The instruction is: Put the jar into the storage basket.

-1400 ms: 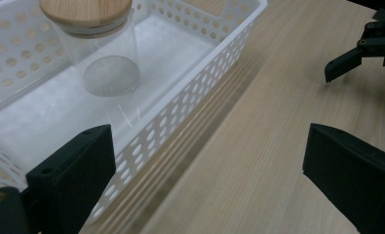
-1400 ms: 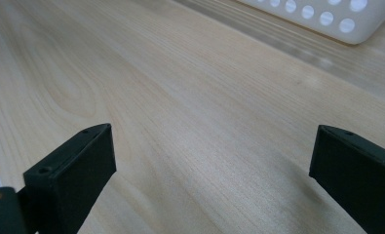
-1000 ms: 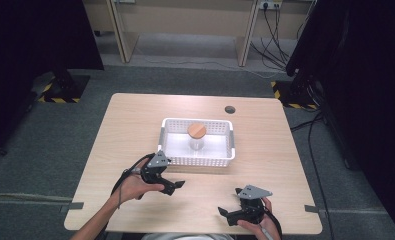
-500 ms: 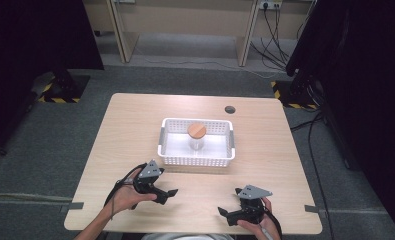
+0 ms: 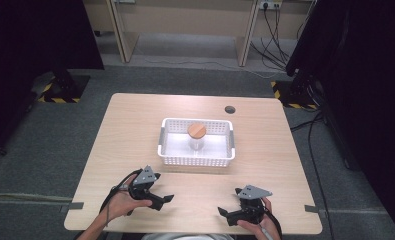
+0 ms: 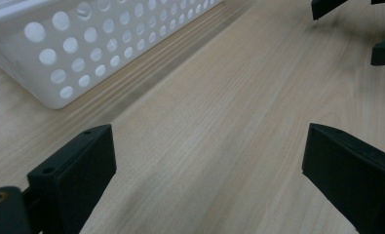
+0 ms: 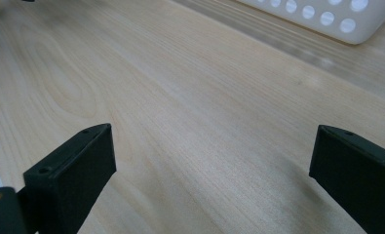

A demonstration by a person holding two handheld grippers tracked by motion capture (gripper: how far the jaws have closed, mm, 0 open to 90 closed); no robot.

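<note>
A white perforated basket [image 5: 195, 155] sits mid-table, and a clear jar with a round wooden lid [image 5: 196, 131] stands upright inside it. My left gripper [image 5: 163, 201] is held near the table's front edge, left of centre, jaws pointing right. It is open and holds nothing. My right gripper [image 5: 225, 215] sits at the front right, jaws pointing left, also open and holding nothing. In the left gripper view the left gripper [image 6: 209, 156] spreads over bare wood, with the basket wall [image 6: 97, 44] ahead on the left. The right gripper [image 7: 214, 156] shows the same wide gap.
A small dark round hole [image 5: 229, 109] marks the table's far side. The other gripper's jaw tips [image 6: 356, 24] show at the top right of the left gripper view. A basket corner [image 7: 326, 14] shows in the right gripper view. Cables lie on the floor beyond.
My left gripper has drawn back from the basket's front wall toward the table's front edge and slightly left. The right gripper, basket and jar have not moved.
</note>
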